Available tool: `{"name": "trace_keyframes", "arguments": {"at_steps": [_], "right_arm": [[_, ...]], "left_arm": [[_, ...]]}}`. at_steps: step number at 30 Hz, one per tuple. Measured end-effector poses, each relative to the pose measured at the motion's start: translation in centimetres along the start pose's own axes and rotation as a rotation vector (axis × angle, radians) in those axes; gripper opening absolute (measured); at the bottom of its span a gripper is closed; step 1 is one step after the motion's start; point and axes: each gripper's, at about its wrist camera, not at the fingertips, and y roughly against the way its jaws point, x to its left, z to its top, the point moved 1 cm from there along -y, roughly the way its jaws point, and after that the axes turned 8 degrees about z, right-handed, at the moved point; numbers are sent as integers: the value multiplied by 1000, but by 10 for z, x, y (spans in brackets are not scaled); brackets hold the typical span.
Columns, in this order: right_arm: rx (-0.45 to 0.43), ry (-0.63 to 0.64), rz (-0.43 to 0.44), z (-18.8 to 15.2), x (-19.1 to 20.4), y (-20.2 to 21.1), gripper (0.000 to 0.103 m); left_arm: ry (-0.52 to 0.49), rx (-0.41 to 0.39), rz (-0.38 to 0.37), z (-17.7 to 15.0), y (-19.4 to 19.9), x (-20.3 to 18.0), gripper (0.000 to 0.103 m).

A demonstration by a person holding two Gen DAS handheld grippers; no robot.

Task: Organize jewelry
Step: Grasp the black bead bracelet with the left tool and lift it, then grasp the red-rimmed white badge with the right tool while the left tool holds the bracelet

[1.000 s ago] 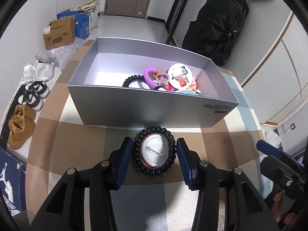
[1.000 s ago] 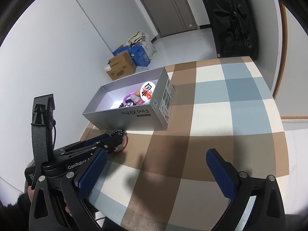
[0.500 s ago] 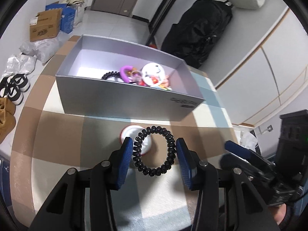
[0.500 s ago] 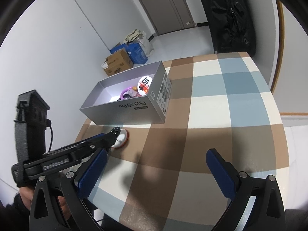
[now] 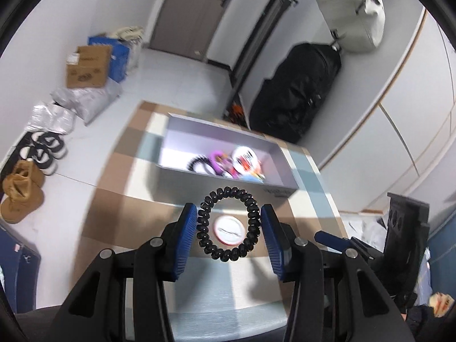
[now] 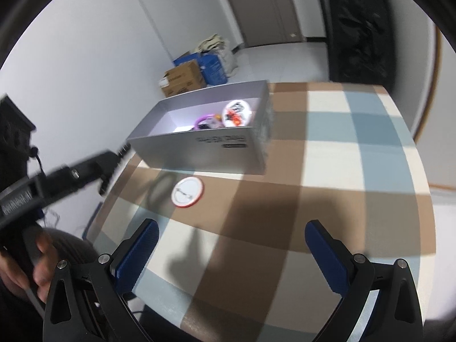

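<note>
lifted since a second ago, the black coil hair tie (image 5: 228,224) is hanging pinched in the left tool (image 5: 228,236), above the round badge (image 5: 229,229) lying before the silver box (image 5: 228,181); the right tool (image 6: 230,252) is hovering spread.

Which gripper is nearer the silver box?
Left. The left gripper, holding the black coil hair tie, hangs just before the silver box; the right gripper sits farther back, open.

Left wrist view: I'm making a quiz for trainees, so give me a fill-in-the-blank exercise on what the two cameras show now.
1. The left gripper holds a black coil hair tie between its ____ pads.
2. The round pin badge lies on the checked ____.
3. The right gripper has its jaws ____.
4. The silver box has no ____ on it.

Missing: blue; tablecloth; open; lid
</note>
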Motion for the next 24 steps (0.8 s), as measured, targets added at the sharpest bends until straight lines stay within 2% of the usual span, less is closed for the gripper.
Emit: {"name": "trace_keyframes", "arguments": {"at_steps": [3,7,16,21,24], "right_arm": [[6,59,3,6,13,-9,101],[24,108,2,13,25,-24,94],[77,178,-13,19,38,-66,80],[75,205,-26,19,44,-77,79],[81,234,-43,17,50,-81,71]], "left_arm": [[16,-14,18,0,2,7,40],[21,-4,38,-1,-1,15,41],[90,5,25,0,-1,36,40],[99,-4,-5,1,0,38,41],[103,-2,-6,2,-2,40,41]]}}
